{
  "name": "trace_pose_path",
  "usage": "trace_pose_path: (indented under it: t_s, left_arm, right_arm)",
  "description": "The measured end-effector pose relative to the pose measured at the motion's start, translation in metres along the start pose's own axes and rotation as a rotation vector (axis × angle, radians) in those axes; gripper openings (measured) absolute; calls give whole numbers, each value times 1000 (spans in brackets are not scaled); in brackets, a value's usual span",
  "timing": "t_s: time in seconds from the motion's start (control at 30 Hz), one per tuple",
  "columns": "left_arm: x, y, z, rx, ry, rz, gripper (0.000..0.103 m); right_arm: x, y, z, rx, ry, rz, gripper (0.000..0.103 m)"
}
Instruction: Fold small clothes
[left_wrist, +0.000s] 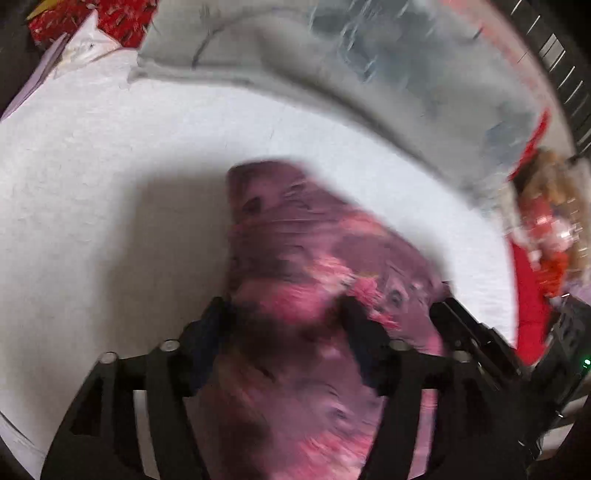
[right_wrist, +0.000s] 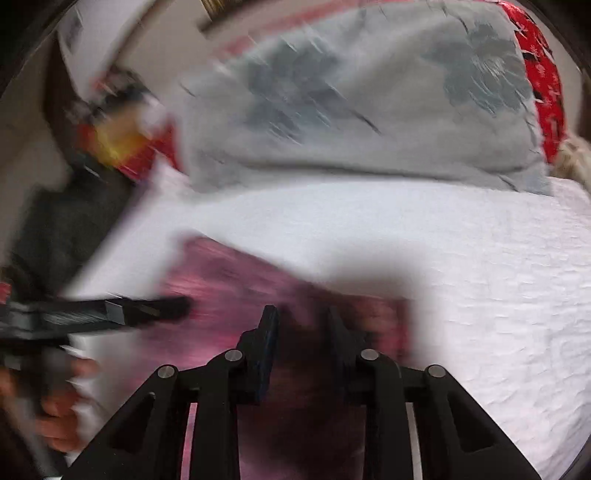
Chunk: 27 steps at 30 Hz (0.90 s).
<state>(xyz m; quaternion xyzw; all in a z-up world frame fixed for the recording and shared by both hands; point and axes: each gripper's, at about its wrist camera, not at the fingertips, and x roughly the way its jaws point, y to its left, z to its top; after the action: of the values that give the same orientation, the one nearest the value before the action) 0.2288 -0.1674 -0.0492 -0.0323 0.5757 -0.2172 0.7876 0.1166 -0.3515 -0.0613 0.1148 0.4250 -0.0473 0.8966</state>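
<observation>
Two black grippers work over one small piece of clothing, a purple and pink patterned cloth (left_wrist: 310, 258). It lies on a white bumpy bed sheet (left_wrist: 92, 206). Both pictures are blurry, and no words or labels can be read anywhere.

From the left wrist view, the left gripper (left_wrist: 284, 317) has its jaws apart, with the purple and pink cloth bunched up between them. The cloth touches both jaws, but the blur hides whether they pinch it. The other gripper shows at the right edge, just beside the cloth.

From the right wrist view, the right gripper (right_wrist: 301, 328) has its jaws a little apart, with the same cloth (right_wrist: 229, 280) between them. I cannot tell if they squeeze it.

One grey pillow with darker grey flowers (right_wrist: 369, 99) sits at the far side of the bed. One red cloth with white marks (right_wrist: 543, 85) peeks out behind it.
</observation>
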Motion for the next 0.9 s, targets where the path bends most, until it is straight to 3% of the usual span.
trace_pose_path:
  t_s: [0.03,0.17,0.2,0.3,0.37,0.4,0.43,0.47,0.57,0.7,0.8,0.83,0.9]
  left_arm:
    - [5,3,1,-12,-2,-8,77]
    - [-14,-3,1,43,-9,5,74]
    - [-28,-2,-5,63,-26,-1,74]
    - [-57,4,-32,91,-89,-15,74]
    - [-60,9,-51,79,-103,-9,74]
    - [-50,11,-63,67,-72,-1,74]
    - [-39,12,-69,66,-36,6,77]
    - [-28,13,-73,63,2,9,79]
    - [-49,14,-75,53,-8,23,78]
    - [-81,16,-100,115,-74,47,78]
    - [-57,23,-124,130,-7,84,80]
    - [-50,25,-127,123,6,81,82]
    - [-59,34,-131,72,2,53,81]
  right_arm:
    - [0,-10,-2,20,-36,37,21]
    - [-27,-24,3,99,-35,66,20]
    - [-42,-26,-1,106,-51,119,25]
    - [-71,-20,-17,83,-62,306,26]
    - [-72,-10,-37,40,-39,333,34]
    - [-65,-4,-46,11,-5,304,36]
    - [-53,2,-62,-49,29,201,35]
    - [-52,4,-66,-78,5,152,35]
    - [-71,1,-62,-17,8,97,35]
    - [-108,9,-81,-60,-51,156,37]
    - [-83,16,-115,-147,77,31,39]
    - [-85,12,-117,-124,41,37,43]
    - [-98,5,-117,-50,48,23,48]
